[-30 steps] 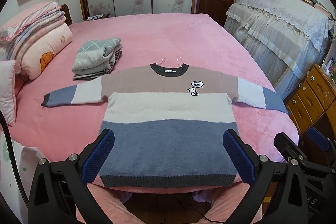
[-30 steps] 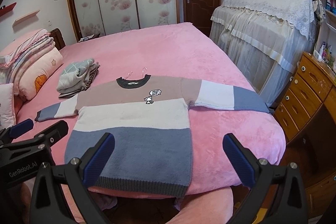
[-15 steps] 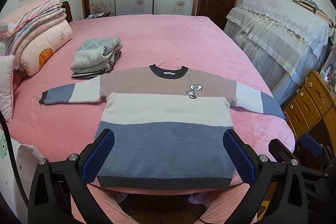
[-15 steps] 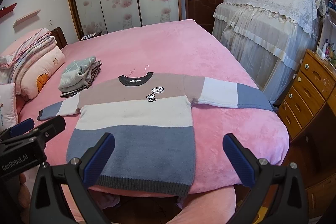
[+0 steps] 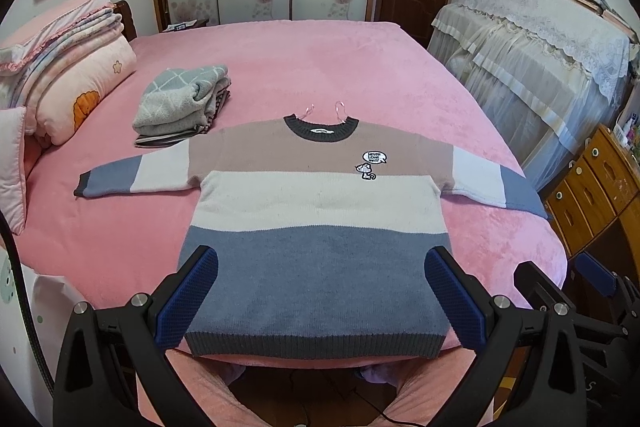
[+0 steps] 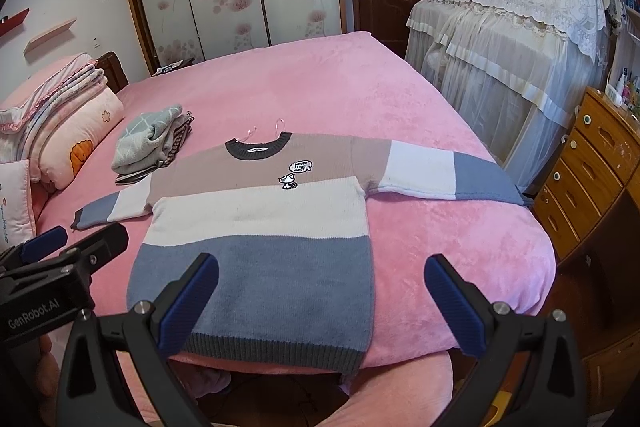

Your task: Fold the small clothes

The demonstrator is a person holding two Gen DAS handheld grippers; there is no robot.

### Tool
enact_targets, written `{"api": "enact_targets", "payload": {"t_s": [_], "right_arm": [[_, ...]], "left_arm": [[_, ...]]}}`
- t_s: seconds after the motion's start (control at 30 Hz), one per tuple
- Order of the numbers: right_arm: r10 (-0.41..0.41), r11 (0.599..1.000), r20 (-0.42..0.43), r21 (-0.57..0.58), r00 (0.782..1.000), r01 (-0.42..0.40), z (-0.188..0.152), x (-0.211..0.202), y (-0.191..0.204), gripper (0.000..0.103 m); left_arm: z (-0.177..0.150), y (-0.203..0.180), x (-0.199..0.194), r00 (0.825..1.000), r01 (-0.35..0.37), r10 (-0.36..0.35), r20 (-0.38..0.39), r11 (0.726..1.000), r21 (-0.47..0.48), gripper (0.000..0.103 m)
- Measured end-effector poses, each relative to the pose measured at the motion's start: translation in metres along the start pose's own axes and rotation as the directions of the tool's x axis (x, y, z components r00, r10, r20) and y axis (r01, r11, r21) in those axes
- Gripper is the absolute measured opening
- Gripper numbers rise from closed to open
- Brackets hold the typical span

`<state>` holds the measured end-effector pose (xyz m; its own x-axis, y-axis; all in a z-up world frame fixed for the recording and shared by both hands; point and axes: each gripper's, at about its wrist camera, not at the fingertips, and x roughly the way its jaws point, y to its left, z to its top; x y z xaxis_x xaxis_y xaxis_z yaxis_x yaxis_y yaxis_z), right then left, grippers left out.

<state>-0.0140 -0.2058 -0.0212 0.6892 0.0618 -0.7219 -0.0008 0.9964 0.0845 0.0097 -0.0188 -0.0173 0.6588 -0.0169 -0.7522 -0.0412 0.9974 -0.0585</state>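
A striped knit sweater (image 5: 316,211) in tan, cream and blue lies flat, front up, on the pink bed (image 5: 320,67), sleeves spread out, hem at the near edge. It also shows in the right wrist view (image 6: 260,227). My left gripper (image 5: 322,291) is open and empty, held above the hem. My right gripper (image 6: 322,297) is open and empty, over the sweater's lower right corner. The left gripper shows at the left edge of the right wrist view (image 6: 60,259).
A stack of folded clothes (image 5: 182,105) sits beyond the left sleeve. Folded quilts and pillows (image 5: 68,67) lie at the left. A lace-covered cabinet (image 5: 532,59) and wooden drawers (image 5: 596,195) stand to the right of the bed.
Both grippers have risen and tipped a little, so the sweater sits lower in view. The sweater has not moved. Both stay open.
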Motion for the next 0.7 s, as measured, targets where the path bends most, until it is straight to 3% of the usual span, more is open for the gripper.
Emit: {"api": "enact_targets", "payload": {"t_s": [0.57, 0.7], "right_arm": [[0.039, 0.999, -0.026, 0.030, 0.999, -0.038, -0.002, 0.013, -0.014, 0.103], [0.037, 0.999, -0.025, 0.037, 0.999, -0.036, -0.001, 0.015, -0.018, 0.103]], "left_arm": [[0.000, -0.015, 0.014, 0.999, -0.009, 0.009, -0.031, 1.000, 0.008, 0.102], [0.005, -0.017, 0.021, 0.999, 0.034, -0.034, -0.023, 0.999, -0.015, 0.102]]}}
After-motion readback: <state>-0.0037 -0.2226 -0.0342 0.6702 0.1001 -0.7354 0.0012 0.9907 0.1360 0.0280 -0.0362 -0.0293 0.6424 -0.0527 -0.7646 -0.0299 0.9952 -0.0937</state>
